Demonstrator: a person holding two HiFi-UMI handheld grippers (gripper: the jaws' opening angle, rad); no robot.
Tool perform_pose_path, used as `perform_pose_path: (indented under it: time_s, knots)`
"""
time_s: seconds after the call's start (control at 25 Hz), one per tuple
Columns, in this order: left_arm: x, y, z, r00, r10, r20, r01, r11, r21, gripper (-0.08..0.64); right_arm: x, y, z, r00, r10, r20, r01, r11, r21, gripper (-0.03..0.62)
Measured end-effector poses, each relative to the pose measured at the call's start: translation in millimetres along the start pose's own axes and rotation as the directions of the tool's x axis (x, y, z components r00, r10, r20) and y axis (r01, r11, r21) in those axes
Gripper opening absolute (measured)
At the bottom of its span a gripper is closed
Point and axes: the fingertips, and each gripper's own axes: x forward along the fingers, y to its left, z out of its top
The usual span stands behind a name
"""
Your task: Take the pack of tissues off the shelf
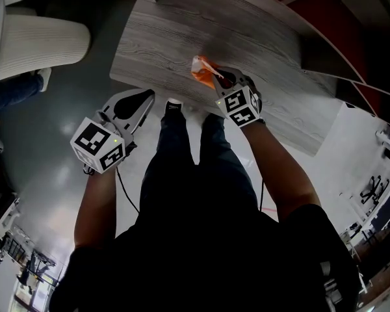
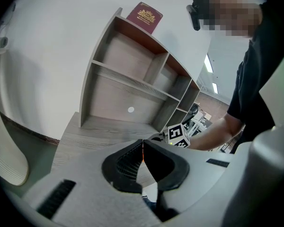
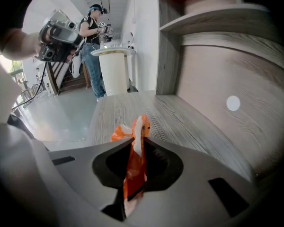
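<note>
Head view, looking steeply down: a person stands at the near edge of a grey wood-grain table (image 1: 162,38). The right gripper (image 1: 216,78) reaches over that edge and is clamped on an orange pack of tissues (image 1: 200,69), which is off the shelf and held just above the tabletop. The left gripper (image 1: 138,100) hangs well apart from it, off the table and over the floor (image 1: 45,122). Left gripper view: its jaws are pressed together with nothing between them. Beyond stands the open shelf (image 2: 132,79), with a dark red booklet (image 2: 145,17) lying on top. Right gripper view: the jaws pinch the pack's thin wrapper, and one crumpled end sticks up past the tips. The likely trouble is the soft wrapper slipping or tearing, since only a narrow strip is caught. A drop this close to the table's edge could send the pack to the floor. The shelf's side wall stands near on the right, so a swing that way might knock it. The bare tabletop ahead and to the left gives free room.
</note>
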Motion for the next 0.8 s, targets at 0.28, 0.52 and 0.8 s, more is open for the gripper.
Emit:
perform_pose_path:
  time_s: [0.28, 0.52, 0.8]
  knots:
    - [-0.3, -1.5, 1.3, 1.0, -0.007, 0.003, 0.007, 1.0, 0.01, 0.02, 1.0, 9.4, -4.4, 1.0, 0.026, -0.016, -0.026, 1.0, -0.008, 0.094]
    - [-2.0, -0.6, 0.5, 1.0, -0.006, -0.001, 0.006, 1.0, 0.008, 0.02, 0.3, 21.6, -10.0, 0.999, 0.046, -0.025, -0.046, 0.999, -0.012, 0.174]
    - [1.6, -4.1, -1.1, 1.0, -0.022, -0.01, 0.022, 1.0, 0.015, 0.02, -4.6, 28.1, -13.7, 0.999, 0.05, -0.015, -0.05, 0.999, 0.0, 0.252]
